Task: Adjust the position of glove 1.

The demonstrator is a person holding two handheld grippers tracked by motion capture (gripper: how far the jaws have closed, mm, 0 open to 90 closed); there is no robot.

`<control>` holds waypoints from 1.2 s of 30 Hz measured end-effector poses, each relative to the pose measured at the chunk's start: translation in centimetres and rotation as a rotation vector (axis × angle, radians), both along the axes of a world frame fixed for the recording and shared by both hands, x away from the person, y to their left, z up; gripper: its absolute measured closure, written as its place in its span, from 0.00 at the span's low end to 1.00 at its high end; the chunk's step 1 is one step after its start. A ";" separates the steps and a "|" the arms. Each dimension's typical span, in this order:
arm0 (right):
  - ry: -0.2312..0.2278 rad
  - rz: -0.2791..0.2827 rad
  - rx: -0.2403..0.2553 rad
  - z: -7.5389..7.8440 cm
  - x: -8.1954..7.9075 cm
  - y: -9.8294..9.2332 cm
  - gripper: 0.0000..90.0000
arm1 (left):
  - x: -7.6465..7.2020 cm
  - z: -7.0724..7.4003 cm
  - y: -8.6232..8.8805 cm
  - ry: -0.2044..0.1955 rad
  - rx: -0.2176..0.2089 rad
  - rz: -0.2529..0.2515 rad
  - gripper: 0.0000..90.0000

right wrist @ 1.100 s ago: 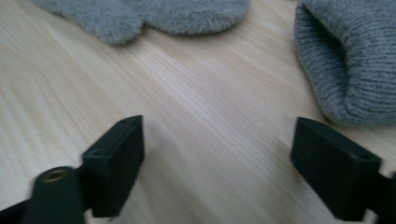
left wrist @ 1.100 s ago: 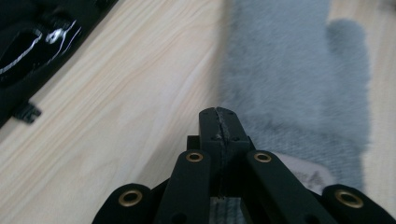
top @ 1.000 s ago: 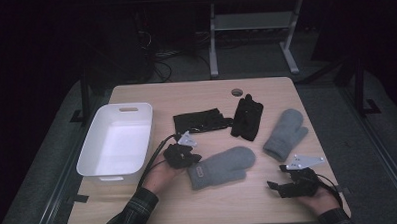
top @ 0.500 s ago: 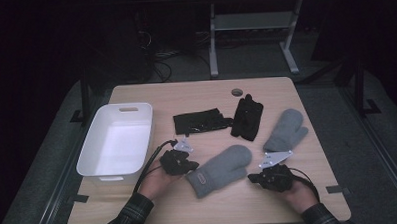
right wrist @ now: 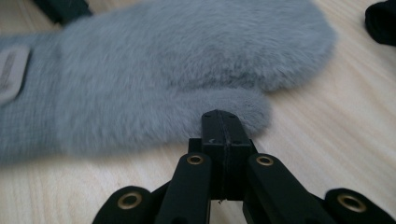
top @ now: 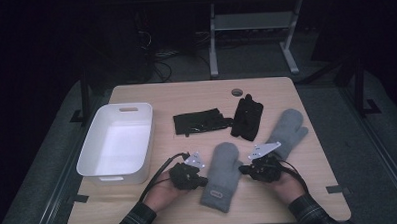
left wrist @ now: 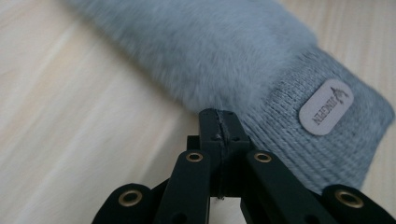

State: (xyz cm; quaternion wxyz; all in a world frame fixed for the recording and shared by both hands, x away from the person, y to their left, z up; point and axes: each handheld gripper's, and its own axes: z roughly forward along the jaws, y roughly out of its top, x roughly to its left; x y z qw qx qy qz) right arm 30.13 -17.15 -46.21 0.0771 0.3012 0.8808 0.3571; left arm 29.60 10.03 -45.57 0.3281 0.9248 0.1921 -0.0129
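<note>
A fluffy grey mitten lies near the table's front edge, its cuff toward me, with a pale label on the knit cuff. My left gripper is shut, and its tips rest at the mitten's left edge just above the cuff. My right gripper is also shut, tips against the mitten's thumb on the right side. No fabric shows between either pair of jaws. A second grey mitten lies behind the right hand.
A white bin stands at the left. Two black gloves lie in the middle, behind the mittens. A small round hole cover sits near the far edge. Bare wood shows at the right front.
My right gripper has come left from the table's right front to the mitten's thumb side. The left gripper shifted slightly, and the mitten has turned from slanted to nearly upright, cuff toward me.
</note>
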 end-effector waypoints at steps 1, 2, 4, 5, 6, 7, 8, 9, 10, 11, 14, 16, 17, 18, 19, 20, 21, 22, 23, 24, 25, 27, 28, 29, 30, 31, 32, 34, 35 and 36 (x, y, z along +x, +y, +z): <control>0.000 0.000 0.000 0.0 0.0 0.0 1.00 | -0.2 -0.1 -0.3 0.004 -0.011 -0.003 1.00; -0.004 0.004 0.000 0.0 0.1 0.1 1.00 | -0.4 -0.1 -0.7 0.010 -0.018 -0.009 1.00; -0.006 0.000 -0.001 0.0 0.1 0.2 1.00 | -0.8 -0.2 -1.2 0.014 -0.016 -0.030 1.00; -0.008 0.002 0.000 0.0 0.2 0.2 1.00 | -1.0 -0.2 -1.5 0.013 -0.018 -0.039 1.00; -0.009 0.004 0.000 0.0 0.2 0.3 1.00 | -1.1 -0.3 -1.8 0.012 -0.018 -0.047 1.00; -0.010 0.006 -0.003 0.1 0.3 0.3 1.00 | -1.2 -0.3 -2.0 0.012 -0.019 -0.056 1.00; -0.010 0.006 -0.003 0.1 0.3 0.3 1.00 | -1.4 -0.4 -2.3 0.016 -0.021 -0.064 1.00; -0.012 0.004 -0.001 0.1 0.4 0.5 1.00 | -1.5 -0.4 -2.5 0.015 -0.018 -0.074 1.00; -0.012 0.004 -0.001 0.1 0.4 0.5 1.00 | -1.6 -0.4 -2.8 0.013 -0.020 -0.080 1.00; -0.016 0.002 0.004 0.2 0.6 0.7 1.00 | -1.7 -0.4 -3.0 0.015 -0.022 -0.086 1.00; -0.016 0.000 -0.004 0.3 0.9 1.1 1.00 | -1.9 -0.5 -3.5 0.013 -0.026 -0.100 1.00; -0.015 0.002 -0.006 0.3 1.0 1.3 1.00 | -2.0 -0.5 -3.7 0.012 -0.030 -0.108 1.00; -0.017 0.006 -0.008 0.3 1.1 1.5 1.00 | -2.0 -0.5 -3.8 0.011 -0.032 -0.110 1.00; -0.017 0.006 -0.008 0.3 1.1 1.5 1.00 | -2.1 -0.5 -3.8 0.009 -0.034 -0.110 1.00; -0.019 0.007 -0.011 0.3 1.1 1.6 1.00 | -2.1 -0.5 -3.8 0.008 -0.028 -0.113 1.00; -0.019 0.009 -0.013 0.3 1.2 1.6 1.00 | -2.0 -0.3 -3.5 0.004 -0.030 -0.112 1.00; -0.019 0.009 -0.013 0.3 1.2 1.6 1.00 | -2.0 -0.3 -3.5 0.004 -0.030 -0.112 1.00; -0.012 0.007 -0.008 0.4 1.2 1.4 0.98 | -2.0 -0.2 -3.4 0.003 -0.038 -0.107 0.98; -0.012 0.007 -0.008 0.4 1.2 1.4 0.98 | -2.0 0.0 -3.2 -0.002 -0.039 -0.101 0.98; 0.004 -0.001 0.004 0.6 1.3 1.2 0.92 | -2.0 0.1 -3.0 -0.005 -0.043 -0.092 0.90; 0.004 -0.001 0.004 0.6 1.3 1.2 0.92 | -2.0 0.3 -2.6 -0.014 -0.041 -0.082 0.90; 0.014 -0.010 0.008 0.7 1.4 1.0 0.87 | -1.9 0.6 -2.0 -0.027 -0.038 -0.062 0.82; 0.013 -0.012 0.000 0.8 1.4 0.7 0.82 | -1.9 0.8 -1.5 -0.042 -0.036 -0.041 0.73; 0.013 -0.012 0.000 0.8 1.4 0.7 0.82 | -1.8 0.9 -1.2 -0.058 -0.033 -0.032 0.73; 0.009 -0.021 -0.008 0.9 1.3 0.5 0.80 | -1.8 1.0 -0.8 -0.064 -0.034 -0.012 0.61; 0.009 -0.021 -0.008 0.9 1.3 0.5 0.80 | -1.6 1.1 -0.3 -0.076 -0.018 -0.008 0.61; 0.000 -0.028 -0.007 1.0 1.3 0.3 0.77 | -1.6 1.0 0.2 -0.081 -0.018 0.019 0.54; 0.005 -0.044 -0.002 1.2 1.3 0.1 0.76 | -1.4 0.8 0.9 -0.093 -0.002 0.040 0.44; 0.005 -0.049 -0.002 1.4 1.4 -0.1 0.81 | -1.4 0.6 1.2 -0.098 0.012 0.057 0.37; -0.003 -0.062 -0.019 1.8 1.5 -0.5 0.93 | -1.5 0.4 1.4 -0.099 0.010 0.074 0.28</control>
